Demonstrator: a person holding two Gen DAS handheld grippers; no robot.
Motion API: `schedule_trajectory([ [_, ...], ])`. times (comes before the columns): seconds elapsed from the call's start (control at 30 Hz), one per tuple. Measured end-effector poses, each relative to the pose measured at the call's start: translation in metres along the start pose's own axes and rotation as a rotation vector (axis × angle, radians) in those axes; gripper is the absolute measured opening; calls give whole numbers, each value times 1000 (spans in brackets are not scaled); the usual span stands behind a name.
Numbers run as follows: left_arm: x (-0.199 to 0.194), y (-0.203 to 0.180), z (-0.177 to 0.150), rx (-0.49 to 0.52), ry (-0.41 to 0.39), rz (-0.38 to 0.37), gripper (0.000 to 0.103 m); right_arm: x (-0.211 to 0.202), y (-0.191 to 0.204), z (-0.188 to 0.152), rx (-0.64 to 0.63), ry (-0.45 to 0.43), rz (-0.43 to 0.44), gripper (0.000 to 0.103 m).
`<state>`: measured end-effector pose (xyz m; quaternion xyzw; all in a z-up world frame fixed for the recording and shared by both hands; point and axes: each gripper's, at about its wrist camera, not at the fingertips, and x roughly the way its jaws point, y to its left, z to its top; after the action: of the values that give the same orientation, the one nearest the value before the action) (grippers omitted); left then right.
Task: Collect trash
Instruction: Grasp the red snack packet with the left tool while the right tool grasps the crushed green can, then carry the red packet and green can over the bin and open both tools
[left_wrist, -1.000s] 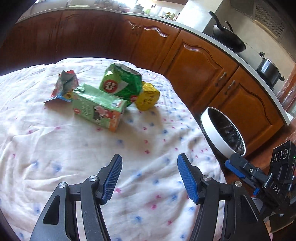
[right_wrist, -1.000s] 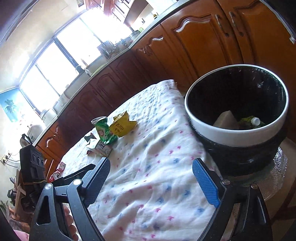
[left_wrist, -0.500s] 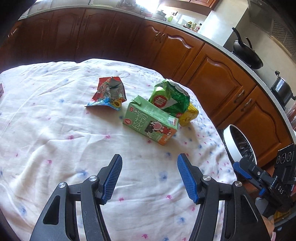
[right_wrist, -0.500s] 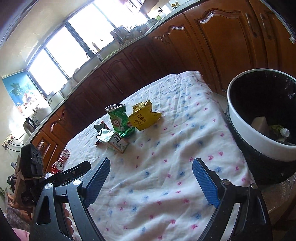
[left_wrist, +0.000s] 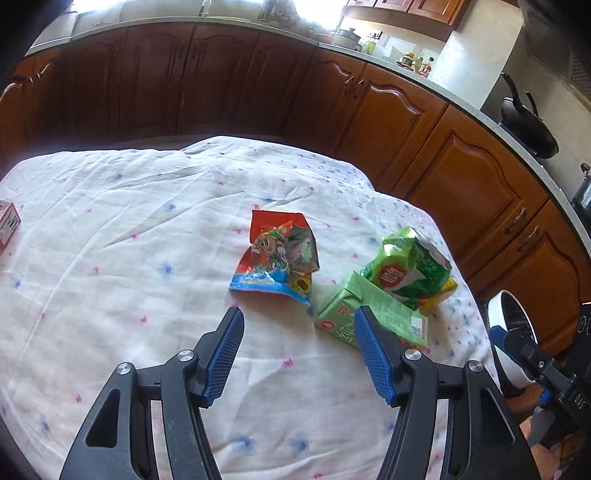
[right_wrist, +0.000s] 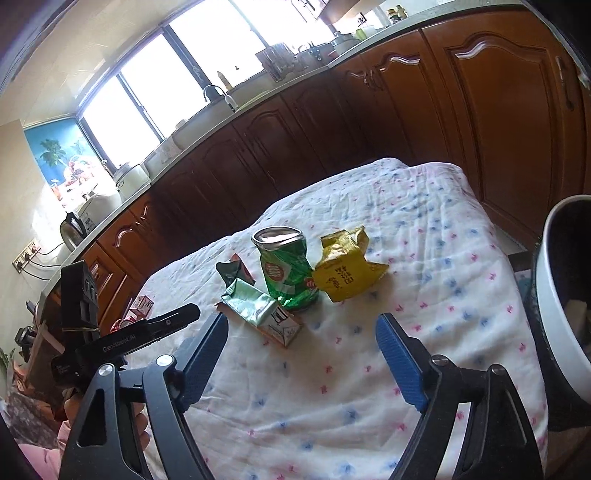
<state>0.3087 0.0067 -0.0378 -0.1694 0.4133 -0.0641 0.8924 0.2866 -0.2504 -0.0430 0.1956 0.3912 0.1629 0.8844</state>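
White cloth (left_wrist: 110, 258) with pink and blue flecks covering table, lying wrinkled. Trash clustering toward far right of cloth: red-and-blue snack wrapper (left_wrist: 279, 258) lying flat and torn open; green carton (left_wrist: 343, 310) lying on its side just right of wrapper; crushed green can (right_wrist: 288, 273) standing upright, dented, touching carton; crumpled yellow wrapper (right_wrist: 343, 269) sitting just beside can on its bin side. Small red-and-white box (left_wrist: 7, 225) sitting well apart at left edge of cloth. White-rimmed bin (right_wrist: 554, 295) with dark liner standing off table's right side, some pale scrap showing inside. Left gripper (left_wrist: 297, 332) hovering over cloth, blue pads apart, nothing between them, right fingertip overlapping carton in view though contact unclear. Right gripper (right_wrist: 301, 332) hovering nearer bin, jaws wide and having just been closing somewhat, nothing pressed between pads; carton end showing in gap beyond tips. Brown wooden cabinets (right_wrist: 480, 110) curving behind, window glaring bright above counter.
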Motion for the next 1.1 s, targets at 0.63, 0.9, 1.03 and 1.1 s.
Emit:
schedule_trajectory([
  [0.63,85,11,41,81,78,52,19,97,23,34,-132,118,-22,28],
  [0.9,56,8,39,99,2,53,1,66,22,36,-98,26,-9,22],
  [1.03,19,4,28,97,-53,22,1,26,16,33,-68,-33,5,21],
  [1.1,2,1,17,88,-67,-9,1,8,11,27,-51,-48,5,20],
])
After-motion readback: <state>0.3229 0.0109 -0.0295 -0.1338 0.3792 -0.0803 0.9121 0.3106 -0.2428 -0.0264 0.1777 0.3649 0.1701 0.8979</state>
